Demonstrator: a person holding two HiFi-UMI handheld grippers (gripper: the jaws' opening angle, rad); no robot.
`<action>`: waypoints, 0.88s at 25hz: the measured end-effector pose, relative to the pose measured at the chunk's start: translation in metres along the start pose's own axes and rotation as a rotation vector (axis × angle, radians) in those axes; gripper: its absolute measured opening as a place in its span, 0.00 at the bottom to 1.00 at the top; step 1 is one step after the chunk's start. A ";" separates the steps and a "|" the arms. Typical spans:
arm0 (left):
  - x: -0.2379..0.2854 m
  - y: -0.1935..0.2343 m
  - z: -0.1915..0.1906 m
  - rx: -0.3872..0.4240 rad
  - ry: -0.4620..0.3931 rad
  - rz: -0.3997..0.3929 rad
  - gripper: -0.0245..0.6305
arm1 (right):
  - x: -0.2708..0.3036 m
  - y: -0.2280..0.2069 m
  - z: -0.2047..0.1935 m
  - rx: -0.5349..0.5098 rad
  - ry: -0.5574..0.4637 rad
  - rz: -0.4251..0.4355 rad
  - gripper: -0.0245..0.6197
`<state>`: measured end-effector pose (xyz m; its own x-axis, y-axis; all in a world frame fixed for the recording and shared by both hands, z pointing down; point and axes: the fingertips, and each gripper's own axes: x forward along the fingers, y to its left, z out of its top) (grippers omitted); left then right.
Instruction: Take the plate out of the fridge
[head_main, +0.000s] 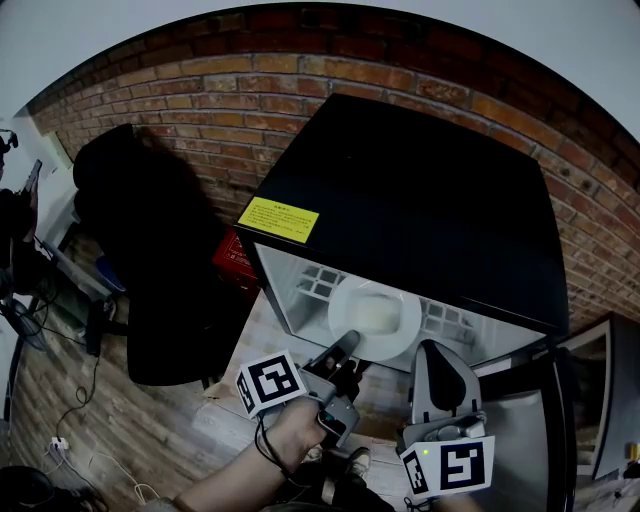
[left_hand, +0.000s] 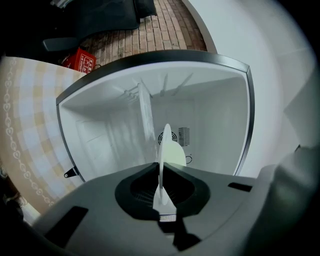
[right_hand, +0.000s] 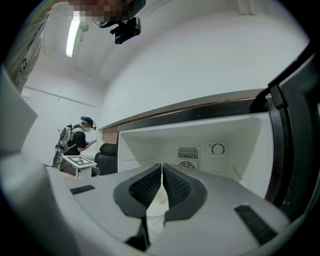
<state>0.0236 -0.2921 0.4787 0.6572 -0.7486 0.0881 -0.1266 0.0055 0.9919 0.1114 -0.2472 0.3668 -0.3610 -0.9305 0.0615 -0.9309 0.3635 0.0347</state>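
A white plate lies inside the open black mini fridge, near its front edge. My left gripper reaches in from below and is shut on the plate's near rim. In the left gripper view the plate stands edge-on, pinched between the dark pads, with my left gripper closed around it. My right gripper hangs just below and to the right of the plate, in front of the fridge opening. Its jaws are shut with nothing between them, and in its own view my right gripper points into the white fridge interior.
The fridge door stands open at the right. A black office chair and a red box sit left of the fridge against the brick wall. A wire shelf runs inside the fridge. A person stands far off.
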 end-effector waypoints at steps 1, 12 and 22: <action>-0.004 -0.003 0.001 0.003 -0.003 -0.003 0.08 | -0.001 0.002 0.003 -0.004 -0.006 0.004 0.09; -0.060 -0.022 0.013 0.017 -0.055 0.001 0.08 | -0.013 0.029 0.046 -0.029 -0.071 0.061 0.09; -0.121 -0.042 0.029 0.029 -0.135 -0.010 0.08 | -0.018 0.067 0.083 -0.047 -0.146 0.152 0.08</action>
<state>-0.0725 -0.2213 0.4233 0.5528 -0.8309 0.0628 -0.1427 -0.0201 0.9896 0.0509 -0.2102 0.2855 -0.5042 -0.8603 -0.0750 -0.8629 0.4985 0.0832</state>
